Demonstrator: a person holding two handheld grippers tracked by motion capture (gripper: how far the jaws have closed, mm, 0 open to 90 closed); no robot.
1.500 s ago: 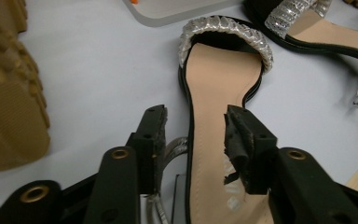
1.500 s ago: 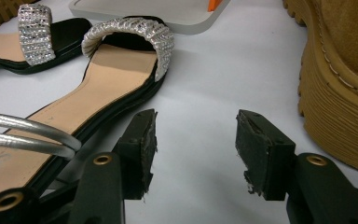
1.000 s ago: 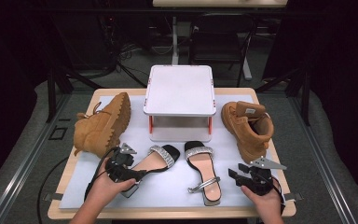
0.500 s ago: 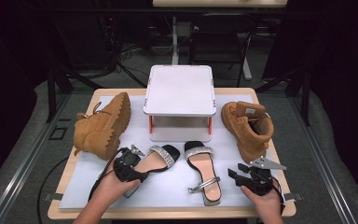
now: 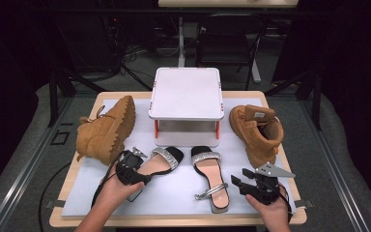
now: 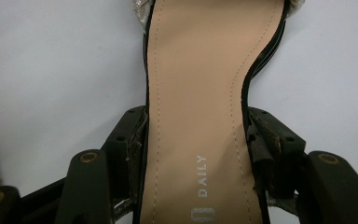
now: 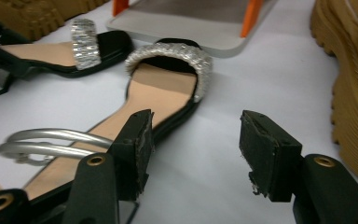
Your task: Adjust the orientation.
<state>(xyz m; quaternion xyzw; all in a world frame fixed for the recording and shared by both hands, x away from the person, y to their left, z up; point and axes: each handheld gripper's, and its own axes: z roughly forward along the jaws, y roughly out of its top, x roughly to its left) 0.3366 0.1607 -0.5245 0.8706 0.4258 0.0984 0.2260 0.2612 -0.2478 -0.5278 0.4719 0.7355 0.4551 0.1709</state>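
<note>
Here the left gripper [image 6: 196, 154] is closing across the waist of the left sandal [image 5: 158, 163], pads touching its edges, sole running straight ahead toward the shoe rack [image 5: 186, 94]. The right gripper [image 7: 196, 140] is hanging open, empty, just beside the right sandal [image 5: 211, 176].

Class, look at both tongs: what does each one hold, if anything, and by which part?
The left tongs have just closed on the left sandal, gripping the sole's two edges near the heel. The right tongs are open beside the right sandal, holding nothing.
</note>
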